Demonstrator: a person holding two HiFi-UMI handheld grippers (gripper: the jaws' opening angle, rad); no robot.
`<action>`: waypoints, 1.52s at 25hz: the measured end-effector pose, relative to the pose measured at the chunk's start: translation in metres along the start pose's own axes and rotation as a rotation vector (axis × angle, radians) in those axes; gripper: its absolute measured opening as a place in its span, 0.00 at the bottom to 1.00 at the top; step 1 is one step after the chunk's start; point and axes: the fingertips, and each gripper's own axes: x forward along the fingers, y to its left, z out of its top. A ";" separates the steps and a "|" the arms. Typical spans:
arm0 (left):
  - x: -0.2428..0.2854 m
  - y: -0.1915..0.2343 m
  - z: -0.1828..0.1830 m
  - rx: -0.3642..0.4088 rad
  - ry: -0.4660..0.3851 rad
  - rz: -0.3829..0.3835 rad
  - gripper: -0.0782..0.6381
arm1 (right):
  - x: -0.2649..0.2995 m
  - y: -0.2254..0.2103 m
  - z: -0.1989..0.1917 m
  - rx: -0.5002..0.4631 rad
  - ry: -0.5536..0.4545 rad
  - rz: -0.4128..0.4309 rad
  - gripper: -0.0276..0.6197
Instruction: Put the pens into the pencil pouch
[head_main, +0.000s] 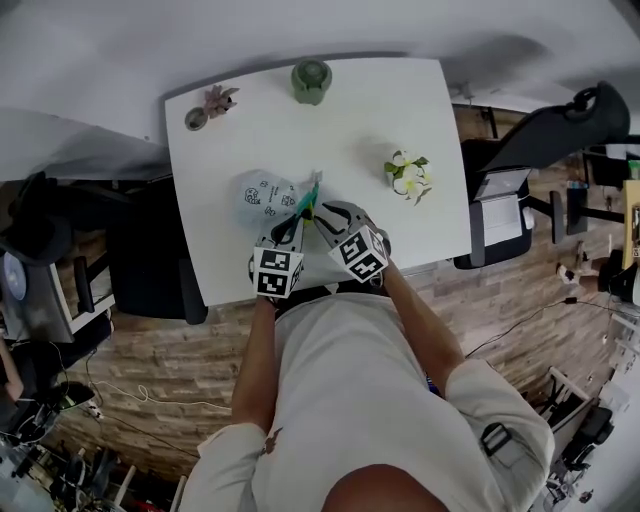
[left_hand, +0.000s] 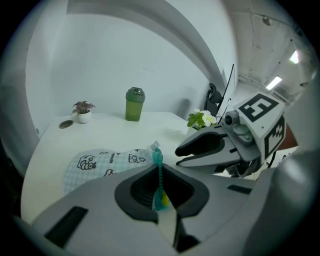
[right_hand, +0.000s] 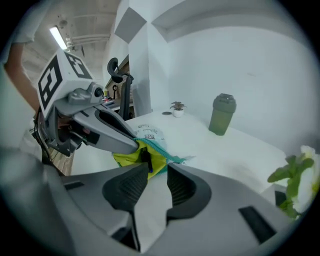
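Observation:
A pale checked pencil pouch (head_main: 258, 197) with cartoon prints lies on the white table (head_main: 350, 120), its teal zipper end lifted. My left gripper (left_hand: 160, 169) is shut on that teal zipper edge (left_hand: 159, 165) and holds the mouth up. In the right gripper view the pouch's yellow lining (right_hand: 131, 159) gapes, and a dark pen (right_hand: 145, 158) sticks down into it. My right gripper (right_hand: 156, 167) stands open just before the mouth, and neither pad touches the pen. In the head view both grippers meet at the pouch's right end, the left gripper (head_main: 297, 215) beside the right gripper (head_main: 318, 212).
A green bottle (head_main: 311, 80) stands at the table's far edge, and a small potted plant (head_main: 215, 100) and a round dish (head_main: 196, 118) sit at the far left corner. White flowers (head_main: 409, 174) sit to the right. Black chairs (head_main: 545, 130) flank the table.

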 end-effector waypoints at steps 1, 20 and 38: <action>-0.001 0.000 0.000 0.005 -0.001 0.001 0.13 | -0.007 -0.003 -0.001 0.018 -0.004 -0.016 0.24; -0.093 -0.019 0.136 0.221 -0.389 0.121 0.42 | -0.144 -0.042 0.105 0.096 -0.411 -0.238 0.42; -0.113 -0.019 0.156 0.266 -0.438 0.151 0.48 | -0.163 -0.045 0.126 0.071 -0.462 -0.278 0.42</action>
